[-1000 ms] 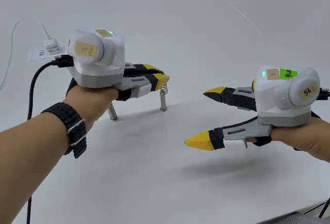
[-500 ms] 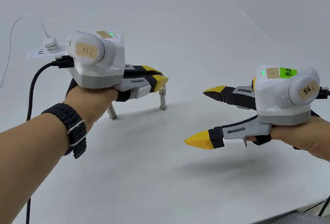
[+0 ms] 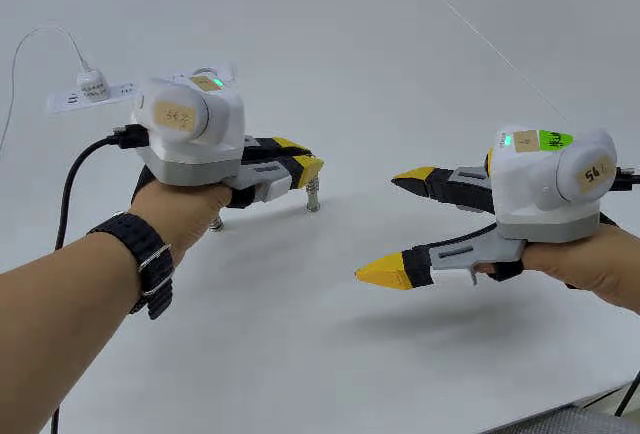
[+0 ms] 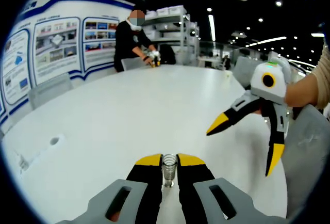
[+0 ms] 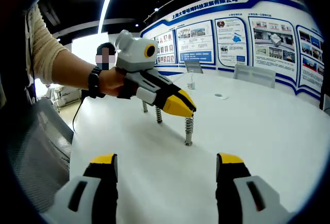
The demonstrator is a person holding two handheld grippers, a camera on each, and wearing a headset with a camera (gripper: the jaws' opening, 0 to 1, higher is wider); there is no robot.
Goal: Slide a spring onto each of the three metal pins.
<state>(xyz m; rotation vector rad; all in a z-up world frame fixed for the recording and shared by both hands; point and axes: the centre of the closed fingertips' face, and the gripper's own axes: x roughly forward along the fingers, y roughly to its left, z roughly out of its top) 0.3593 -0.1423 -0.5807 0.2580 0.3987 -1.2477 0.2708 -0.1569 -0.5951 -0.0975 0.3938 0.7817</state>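
Pinching the top of a spring (image 4: 169, 166) with narrow jaws of the left gripper (image 3: 308, 166); seated on an upright pin (image 3: 313, 204), mid-worktop (image 3: 300, 354), far from all edges. Just behind: second pin (image 5: 159, 114), third pin (image 5: 145, 106), both fitted likewise. Holding right gripper (image 3: 384, 226) well apart, nearer the near edge, jaws wide, nothing between.

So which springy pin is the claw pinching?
The lone spring, nearest the open right claw; the left claw grips its top. The other two springs stand together behind it, untouched.
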